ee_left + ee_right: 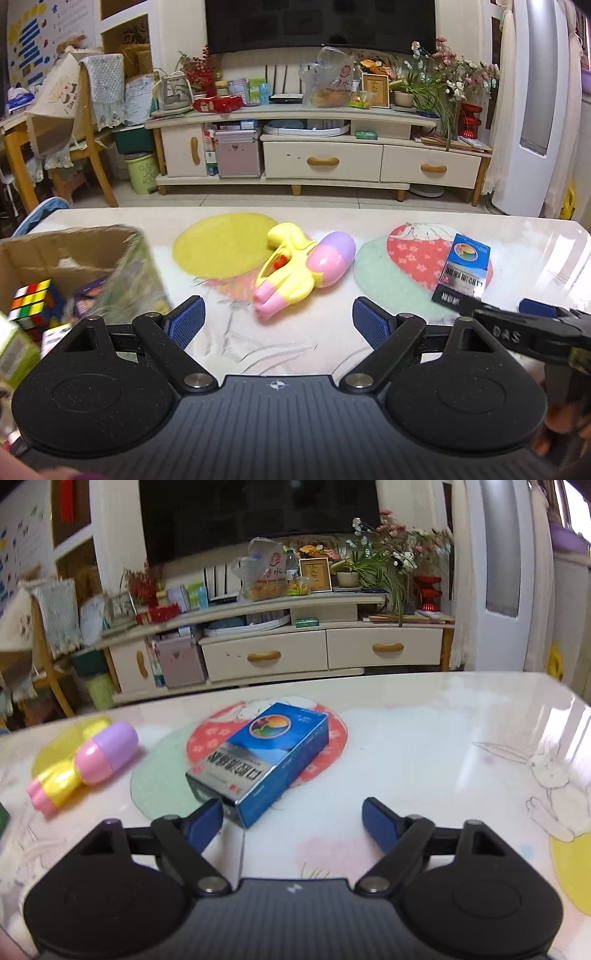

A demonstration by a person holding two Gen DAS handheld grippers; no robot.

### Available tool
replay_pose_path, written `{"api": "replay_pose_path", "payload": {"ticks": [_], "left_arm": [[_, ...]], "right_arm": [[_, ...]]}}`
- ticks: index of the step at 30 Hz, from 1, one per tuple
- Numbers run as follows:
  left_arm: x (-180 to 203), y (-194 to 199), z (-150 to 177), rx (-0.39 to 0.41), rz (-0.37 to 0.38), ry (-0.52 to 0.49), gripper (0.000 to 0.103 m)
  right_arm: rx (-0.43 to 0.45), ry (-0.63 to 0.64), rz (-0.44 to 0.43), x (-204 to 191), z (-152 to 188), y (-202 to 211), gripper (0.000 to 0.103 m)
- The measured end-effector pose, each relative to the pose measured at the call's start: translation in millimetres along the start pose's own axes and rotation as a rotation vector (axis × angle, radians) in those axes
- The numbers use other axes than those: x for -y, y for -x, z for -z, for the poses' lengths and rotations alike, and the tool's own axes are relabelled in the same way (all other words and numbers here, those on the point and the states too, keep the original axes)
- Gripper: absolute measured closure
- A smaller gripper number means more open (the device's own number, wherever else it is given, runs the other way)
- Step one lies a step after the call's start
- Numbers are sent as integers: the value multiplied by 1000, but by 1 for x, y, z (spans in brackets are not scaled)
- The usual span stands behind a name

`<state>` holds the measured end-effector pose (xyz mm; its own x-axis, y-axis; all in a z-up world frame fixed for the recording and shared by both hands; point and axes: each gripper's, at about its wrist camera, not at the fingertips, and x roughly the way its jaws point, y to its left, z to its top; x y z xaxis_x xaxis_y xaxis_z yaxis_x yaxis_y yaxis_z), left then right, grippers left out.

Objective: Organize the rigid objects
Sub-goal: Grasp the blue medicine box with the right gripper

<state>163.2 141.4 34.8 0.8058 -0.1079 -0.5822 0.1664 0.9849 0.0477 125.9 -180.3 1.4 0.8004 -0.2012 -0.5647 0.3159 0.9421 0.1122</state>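
A yellow, pink and purple toy water gun point(295, 266) lies on the table point(288, 350) just ahead of my left gripper point(277, 306), which is open with nothing between its fingers. To its left stands a cardboard box point(85, 251) holding a Rubik's cube point(31, 299) and other small items. A blue carton point(258, 760) lies flat on a pink mat, and my right gripper point(292, 805) is open right behind it. The right gripper's left pad point(207, 819) sits beside the carton's near corner, and the jaws do not clasp the carton. The toy point(85, 764) shows at the left.
A green packet point(14, 350) shows at the left edge near the cardboard box. Part of the right gripper's body point(517, 332) crosses the lower right of the left wrist view. Beyond the table's far edge are a TV stand point(321, 162) and a wooden chair point(74, 147).
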Motion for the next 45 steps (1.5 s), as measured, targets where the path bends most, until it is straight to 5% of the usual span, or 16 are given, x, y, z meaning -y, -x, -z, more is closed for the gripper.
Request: {"api": "replay_pose_path", "payload": {"ticks": [5, 25, 30, 40, 41, 42, 45], "left_arm": [[12, -34, -9, -20, 11, -11, 0], [22, -120, -26, -77, 12, -23, 0], [17, -118, -20, -81, 2, -31, 0], [21, -99, -5, -61, -27, -28, 2], [20, -95, -2, -58, -17, -19, 25], [19, -91, -1, -55, 1, -3, 37], [23, -81, 6, -64, -14, 12, 38]], "right_arm": [[25, -40, -2, 0, -8, -6, 1], [-12, -9, 74, -21, -30, -51, 1], [-1, 34, 47, -19, -30, -47, 25], [4, 54, -37, -5, -21, -30, 46], [5, 55, -48, -5, -20, -28, 47], [3, 56, -62, -3, -19, -25, 48], [-1, 72, -85, -4, -13, -16, 48]]}}
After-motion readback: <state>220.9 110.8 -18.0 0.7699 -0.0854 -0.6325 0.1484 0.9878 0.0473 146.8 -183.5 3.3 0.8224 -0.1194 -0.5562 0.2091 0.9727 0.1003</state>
